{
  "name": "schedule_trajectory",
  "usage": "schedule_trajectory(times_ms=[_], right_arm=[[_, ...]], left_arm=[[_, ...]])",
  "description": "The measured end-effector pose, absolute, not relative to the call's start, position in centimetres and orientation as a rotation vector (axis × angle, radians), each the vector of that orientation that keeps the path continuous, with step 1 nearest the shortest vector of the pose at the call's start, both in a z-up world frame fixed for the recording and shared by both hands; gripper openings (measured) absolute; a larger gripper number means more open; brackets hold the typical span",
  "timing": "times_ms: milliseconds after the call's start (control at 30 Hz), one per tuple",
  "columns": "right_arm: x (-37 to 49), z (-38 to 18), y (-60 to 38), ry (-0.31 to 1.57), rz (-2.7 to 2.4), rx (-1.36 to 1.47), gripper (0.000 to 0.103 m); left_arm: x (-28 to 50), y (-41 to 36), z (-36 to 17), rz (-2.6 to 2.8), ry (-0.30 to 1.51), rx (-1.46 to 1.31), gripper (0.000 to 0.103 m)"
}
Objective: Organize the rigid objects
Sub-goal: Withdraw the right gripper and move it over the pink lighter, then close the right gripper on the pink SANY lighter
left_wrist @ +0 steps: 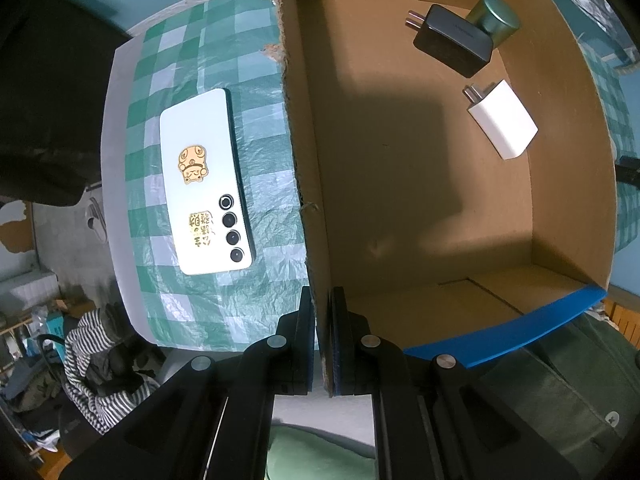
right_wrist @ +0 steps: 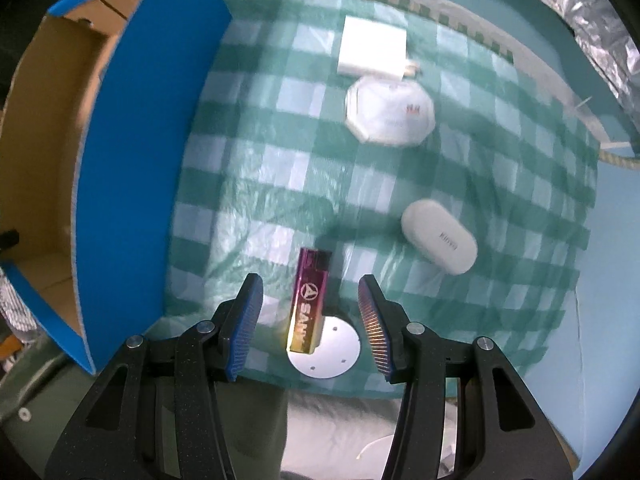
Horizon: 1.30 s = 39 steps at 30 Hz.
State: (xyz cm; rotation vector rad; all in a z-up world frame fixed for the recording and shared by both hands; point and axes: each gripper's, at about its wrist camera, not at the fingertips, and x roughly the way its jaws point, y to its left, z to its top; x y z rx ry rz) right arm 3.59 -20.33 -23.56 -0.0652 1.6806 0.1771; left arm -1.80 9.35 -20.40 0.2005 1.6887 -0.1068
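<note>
A pink-gold lighter (right_wrist: 309, 300) lies flat on the checked cloth, beside the open cardboard box (right_wrist: 120, 184) holding two chargers.

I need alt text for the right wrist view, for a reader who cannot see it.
The open right gripper hovers with its jaws either side of a pink-and-gold lighter, which lies partly on a round metal disc on a green checked tablecloth. Farther off lie three white items; a blue cardboard box stands at left.
</note>
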Motion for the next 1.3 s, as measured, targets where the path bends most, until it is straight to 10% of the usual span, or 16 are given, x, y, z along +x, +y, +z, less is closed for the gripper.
schedule_trajectory(times_ms=[600, 767, 1300], right_arm=[[2.4, -27.9, -20.0, 1.712, 0.119, -0.046, 0.049], [2.2, -28.6, -20.0, 1.721, 0.111, -0.028, 0.023], [3.5, -25.6, -21.0, 1.626, 0.125, 0.028, 0.021]], left_arm=[[-1.8, 9.4, -20.5, -0.114, 1.686, 0.210, 0.008], [-1.8, 9.4, -20.6, -0.113, 1.688, 0.204, 0.008], [-1.8, 9.5, -20.9, -0.116, 1.694, 0.207, 0.008]])
